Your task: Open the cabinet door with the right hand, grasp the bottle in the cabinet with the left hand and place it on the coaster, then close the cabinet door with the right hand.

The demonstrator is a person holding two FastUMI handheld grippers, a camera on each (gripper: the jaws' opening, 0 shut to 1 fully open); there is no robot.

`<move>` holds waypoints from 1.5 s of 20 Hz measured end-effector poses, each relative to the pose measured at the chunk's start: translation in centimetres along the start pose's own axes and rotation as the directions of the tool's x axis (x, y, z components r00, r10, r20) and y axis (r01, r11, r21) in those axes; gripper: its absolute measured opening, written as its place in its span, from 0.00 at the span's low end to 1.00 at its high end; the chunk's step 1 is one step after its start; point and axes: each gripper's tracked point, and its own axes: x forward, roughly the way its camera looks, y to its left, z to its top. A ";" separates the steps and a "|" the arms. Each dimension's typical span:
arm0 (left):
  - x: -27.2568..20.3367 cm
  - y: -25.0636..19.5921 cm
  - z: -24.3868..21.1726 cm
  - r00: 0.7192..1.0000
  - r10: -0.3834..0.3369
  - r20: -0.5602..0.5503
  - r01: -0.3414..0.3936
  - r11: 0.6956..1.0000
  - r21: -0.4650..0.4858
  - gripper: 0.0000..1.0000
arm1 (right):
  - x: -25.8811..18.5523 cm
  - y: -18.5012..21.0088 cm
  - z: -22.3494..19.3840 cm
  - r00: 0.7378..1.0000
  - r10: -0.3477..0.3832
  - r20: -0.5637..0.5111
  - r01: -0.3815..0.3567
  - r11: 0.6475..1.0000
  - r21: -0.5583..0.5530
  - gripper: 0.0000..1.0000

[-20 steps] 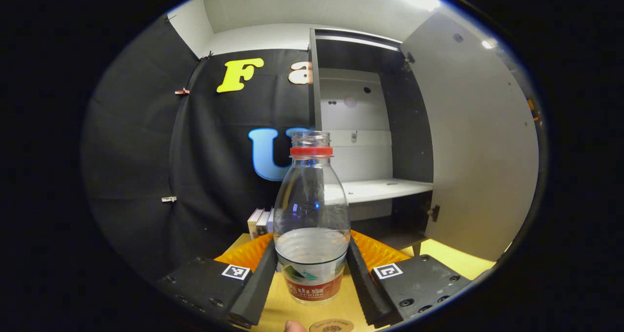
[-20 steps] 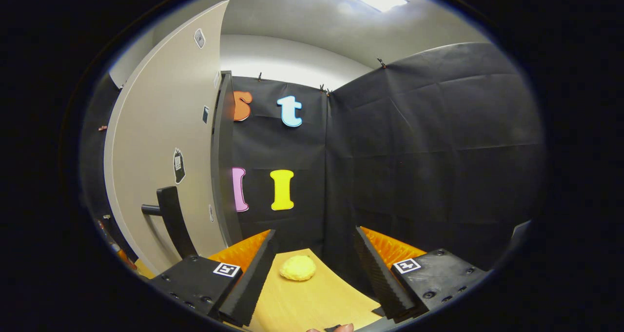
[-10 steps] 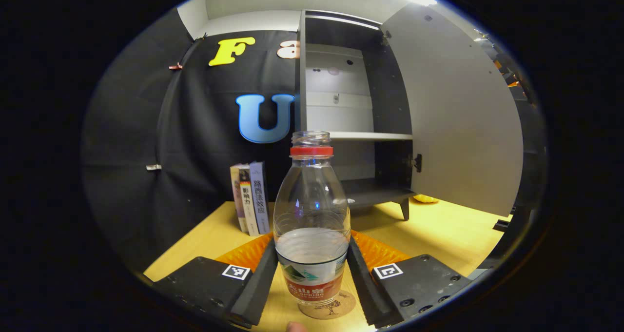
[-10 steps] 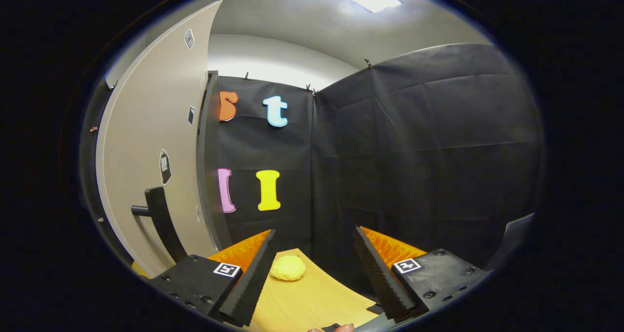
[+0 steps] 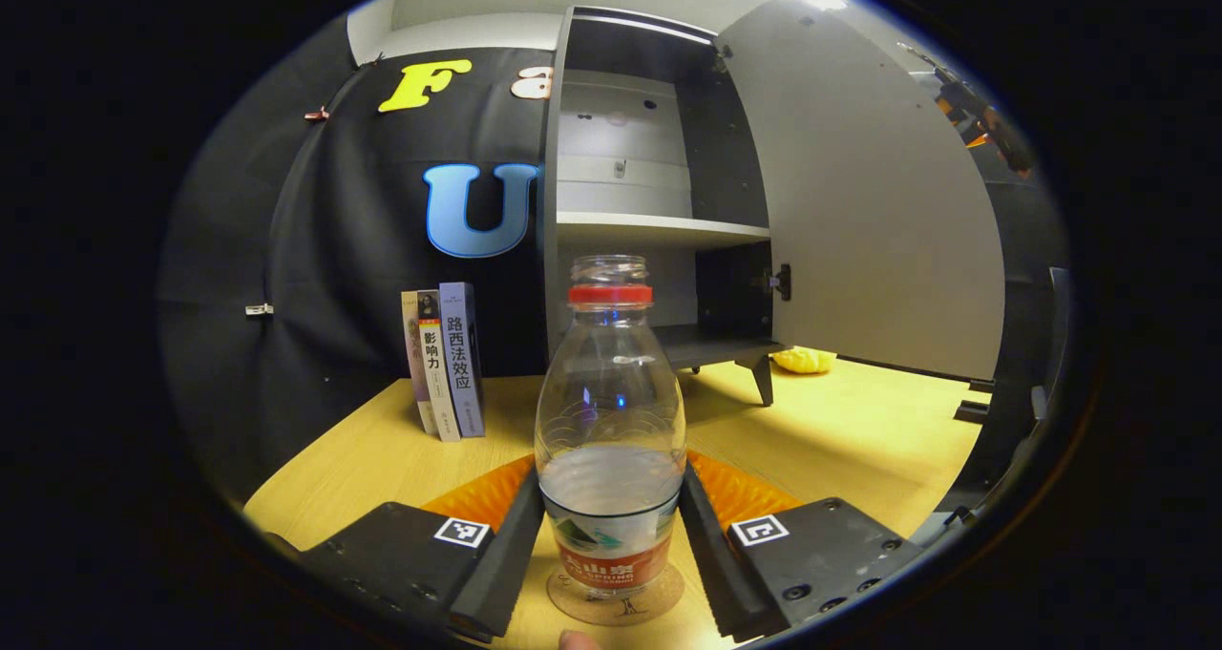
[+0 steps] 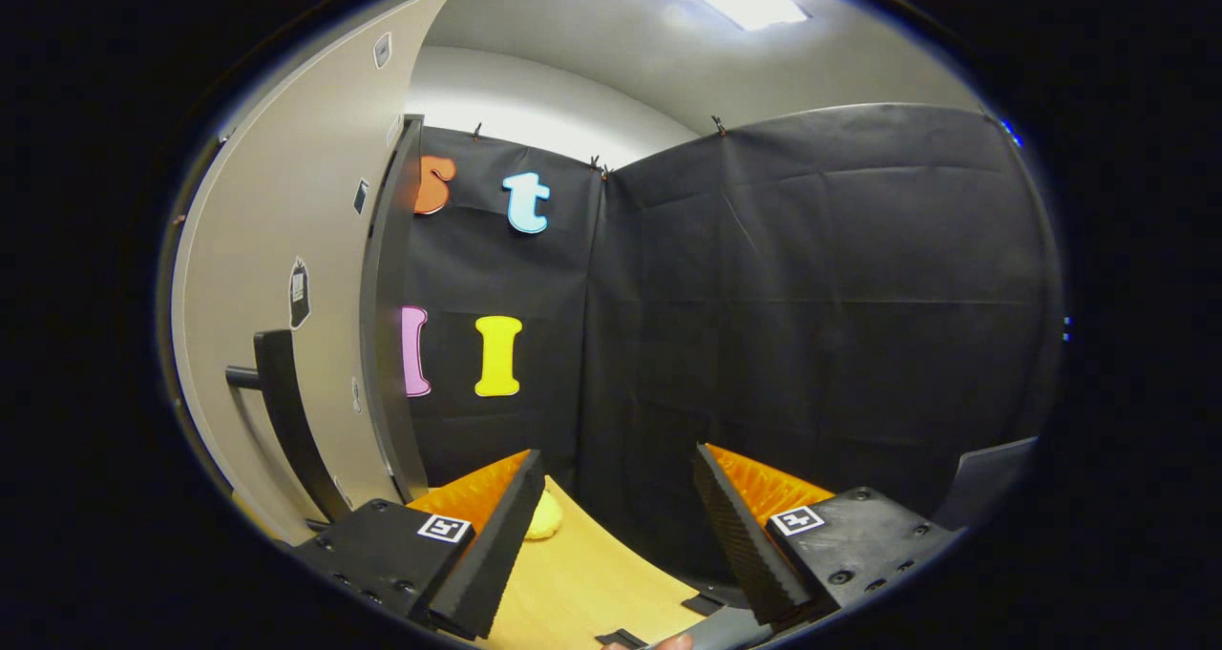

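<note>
In the left gripper view the left tongs (image 5: 611,535) pinch the bottle (image 5: 611,421) low on its body from both sides; it stands upright on the round coaster (image 5: 616,600) on the table (image 5: 859,440). Behind, the cabinet (image 5: 649,201) has its door (image 5: 859,201) swung open, with books (image 5: 445,362) standing to its left

In the right gripper view the right tongs (image 6: 616,535) are spread, holding nothing, near the open door's handle (image 6: 282,402)
</note>
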 end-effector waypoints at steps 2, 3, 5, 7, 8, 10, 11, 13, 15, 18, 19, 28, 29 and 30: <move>-0.2 0.0 -0.7 1.000 0.006 -0.010 -0.006 1.000 -0.005 0.78 | 0.0 0.0 -0.2 1.000 -0.002 -0.003 0.002 1.000 -0.011 0.98; -0.3 0.0 -0.7 1.000 0.009 -0.010 -0.009 1.000 -0.004 0.78 | 0.0 0.0 -0.2 1.000 -0.002 -0.005 0.002 1.000 -0.015 0.98; -0.2 0.2 -1.0 1.000 0.019 -0.019 -0.019 1.000 -0.003 0.80 | 0.0 0.1 -0.5 1.000 -0.001 -0.014 0.000 1.000 -0.017 0.98; -0.1 0.1 -1.0 0.999 0.019 -0.026 -0.019 1.000 -0.007 0.81 | 0.0 0.1 -0.9 1.000 -0.002 -0.020 0.001 1.000 -0.019 0.98; -0.1 0.1 -0.9 0.999 0.021 -0.030 -0.021 1.000 -0.007 0.82 | 0.0 0.1 -1.0 1.000 0.000 -0.024 0.000 1.000 -0.017 0.98; -0.1 0.1 -0.9 0.999 0.022 -0.042 -0.023 1.000 -0.006 0.86 | -0.2 0.1 -1.2 1.000 0.001 -0.027 -0.001 1.000 -0.010 0.98; -0.2 0.0 -1.1 0.999 0.019 -0.050 -0.019 1.000 -0.011 0.88 | -0.3 0.0 -1.3 1.000 0.003 -0.030 -0.003 1.000 -0.006 0.98; -0.5 -0.1 -1.1 0.998 0.021 -0.060 -0.022 1.000 -0.011 0.95 | -0.4 0.0 -1.5 0.999 0.006 -0.033 -0.006 1.000 -0.002 0.98; -1.3 0.2 -0.8 0.997 0.040 -0.071 -0.041 0.999 -0.002 0.95 | -0.5 -0.1 -1.7 0.999 0.012 -0.037 -0.011 1.000 0.004 0.98; -2.7 0.0 0.4 0.995 0.053 -0.079 -0.052 0.999 0.015 0.95 | -0.7 -0.2 -1.9 0.999 0.021 -0.039 -0.020 1.000 0.019 0.98; -3.2 -0.2 1.2 0.996 0.052 -0.076 -0.050 0.998 0.030 0.95 | -0.7 -0.2 -2.0 0.999 0.025 -0.040 -0.024 0.999 0.024 0.98; -6.4 -0.9 13.8 0.995 0.090 -0.031 -0.090 0.996 -0.003 0.95 | -1.2 2.2 -2.7 0.990 0.136 -0.039 -0.134 0.990 0.049 0.97; -6.5 -0.9 15.5 0.996 0.088 -0.031 -0.088 0.996 -0.025 0.95 | -1.4 2.8 -2.4 0.987 0.156 -0.033 -0.154 0.987 0.049 0.97; -6.7 -0.6 17.4 0.995 0.099 -0.025 -0.100 0.994 -0.052 0.95 | -1.4 3.2 -2.2 0.985 0.172 -0.023 -0.171 0.985 0.035 0.97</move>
